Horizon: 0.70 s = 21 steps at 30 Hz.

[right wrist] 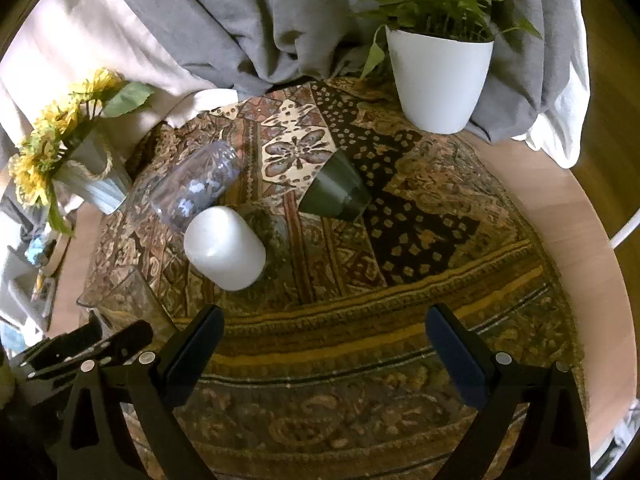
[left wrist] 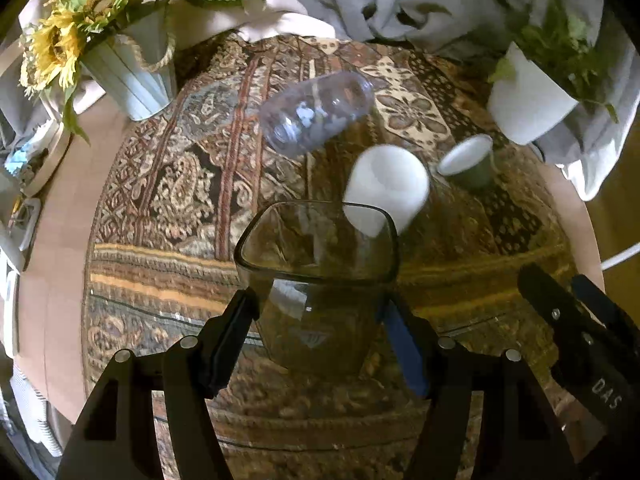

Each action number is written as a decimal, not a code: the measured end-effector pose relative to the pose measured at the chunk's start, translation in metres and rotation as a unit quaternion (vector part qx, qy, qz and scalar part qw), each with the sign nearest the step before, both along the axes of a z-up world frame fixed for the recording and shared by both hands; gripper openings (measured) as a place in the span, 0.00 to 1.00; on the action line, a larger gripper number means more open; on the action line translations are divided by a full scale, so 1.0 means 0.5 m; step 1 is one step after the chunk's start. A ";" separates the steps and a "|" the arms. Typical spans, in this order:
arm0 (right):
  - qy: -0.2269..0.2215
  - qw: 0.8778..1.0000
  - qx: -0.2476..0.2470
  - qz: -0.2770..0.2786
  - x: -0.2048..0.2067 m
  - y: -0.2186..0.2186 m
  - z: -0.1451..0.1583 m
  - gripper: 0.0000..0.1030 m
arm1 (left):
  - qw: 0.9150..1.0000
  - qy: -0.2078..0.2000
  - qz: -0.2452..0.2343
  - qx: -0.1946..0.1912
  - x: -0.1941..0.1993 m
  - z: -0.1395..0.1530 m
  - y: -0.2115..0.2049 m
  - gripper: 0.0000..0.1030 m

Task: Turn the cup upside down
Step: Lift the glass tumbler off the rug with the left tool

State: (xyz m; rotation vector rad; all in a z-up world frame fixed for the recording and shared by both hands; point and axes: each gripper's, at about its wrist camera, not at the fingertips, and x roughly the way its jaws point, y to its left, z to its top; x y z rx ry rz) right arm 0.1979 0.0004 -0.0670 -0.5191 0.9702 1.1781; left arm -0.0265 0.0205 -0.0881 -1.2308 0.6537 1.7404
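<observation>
A clear square-rimmed glass cup [left wrist: 320,300] stands mouth up between the fingers of my left gripper [left wrist: 320,320], which is shut on its lower body. The glass also shows at the far left of the right wrist view [right wrist: 120,300]. My right gripper [right wrist: 324,344] is open and empty above the patterned cloth near the table's front. It appears at the right edge of the left wrist view [left wrist: 580,320].
A white cup [right wrist: 224,248], a clear plastic bottle [right wrist: 192,188] and a dark green cup [right wrist: 336,192] lie on the patterned cloth [right wrist: 400,280]. A white plant pot [right wrist: 440,80] stands back right, a sunflower vase [right wrist: 88,176] back left. Grey fabric hangs behind.
</observation>
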 end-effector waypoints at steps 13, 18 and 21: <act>-0.018 1.000 -0.007 0.023 0.028 -0.073 0.027 0.99 | 0.997 -0.053 -0.037 -0.038 0.101 -0.028 -0.041 0.64; -0.030 0.999 -0.020 0.016 0.046 -0.082 0.014 0.99 | 0.998 -0.042 -0.040 -0.036 0.111 -0.041 -0.025 0.64; -0.030 0.999 -0.023 0.007 0.059 -0.085 0.008 0.99 | 0.998 -0.037 -0.037 -0.031 0.105 -0.048 -0.007 0.64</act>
